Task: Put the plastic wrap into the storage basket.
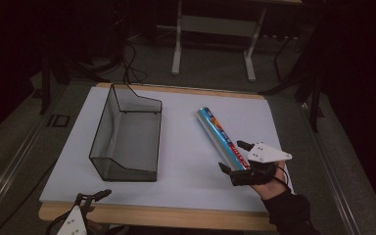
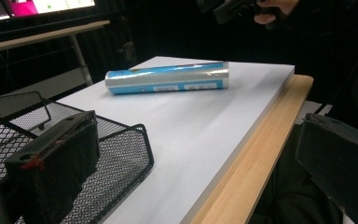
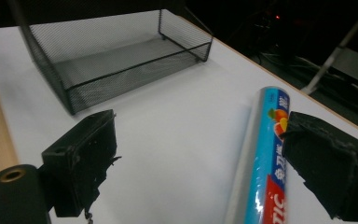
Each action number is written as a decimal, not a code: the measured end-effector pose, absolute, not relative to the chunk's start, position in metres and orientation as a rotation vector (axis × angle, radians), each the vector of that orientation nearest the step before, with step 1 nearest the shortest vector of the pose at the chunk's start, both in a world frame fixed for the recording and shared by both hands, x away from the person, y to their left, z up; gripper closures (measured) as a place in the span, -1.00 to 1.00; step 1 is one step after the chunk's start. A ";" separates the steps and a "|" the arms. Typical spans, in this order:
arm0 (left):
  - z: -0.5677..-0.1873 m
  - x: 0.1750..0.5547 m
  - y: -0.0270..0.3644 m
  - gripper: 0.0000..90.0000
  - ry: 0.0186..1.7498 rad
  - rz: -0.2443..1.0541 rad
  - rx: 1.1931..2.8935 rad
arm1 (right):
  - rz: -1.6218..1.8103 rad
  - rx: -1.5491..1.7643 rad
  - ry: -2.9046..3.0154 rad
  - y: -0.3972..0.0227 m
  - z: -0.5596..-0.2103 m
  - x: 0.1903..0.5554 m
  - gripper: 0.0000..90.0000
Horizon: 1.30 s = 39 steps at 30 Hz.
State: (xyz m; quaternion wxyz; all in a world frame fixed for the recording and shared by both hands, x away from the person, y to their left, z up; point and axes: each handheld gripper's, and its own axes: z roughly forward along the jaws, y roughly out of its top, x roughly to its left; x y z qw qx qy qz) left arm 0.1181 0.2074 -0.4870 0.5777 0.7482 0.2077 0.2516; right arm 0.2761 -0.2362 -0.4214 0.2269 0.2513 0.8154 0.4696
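A blue and silver roll of wrap (image 1: 222, 138) lies flat on the white board (image 1: 186, 161), right of centre, slanting away from me. My right gripper (image 1: 231, 155) hovers over the roll's near end with its jaws open. In the right gripper view the roll (image 3: 261, 158) runs below the gap (image 3: 200, 140), close to the right jaw, and the left jaw stands well clear of it. My left gripper (image 1: 94, 195) sits at the board's near left edge, open, with nothing between its jaws (image 2: 196, 149). The roll (image 2: 168, 78) lies far across the board from it.
A black wire-mesh basket (image 1: 100, 132) stands on the left half of the board, its mesh (image 2: 121, 158) close beside my left jaw. The board's wooden front edge (image 1: 176, 215) runs along the near side. Desk legs (image 1: 177, 49) and cables are on the floor beyond.
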 end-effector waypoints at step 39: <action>-0.487 0.118 0.208 -1.00 0.486 0.582 1.754 | 0.919 1.212 2.395 -0.216 -0.469 0.414 -0.69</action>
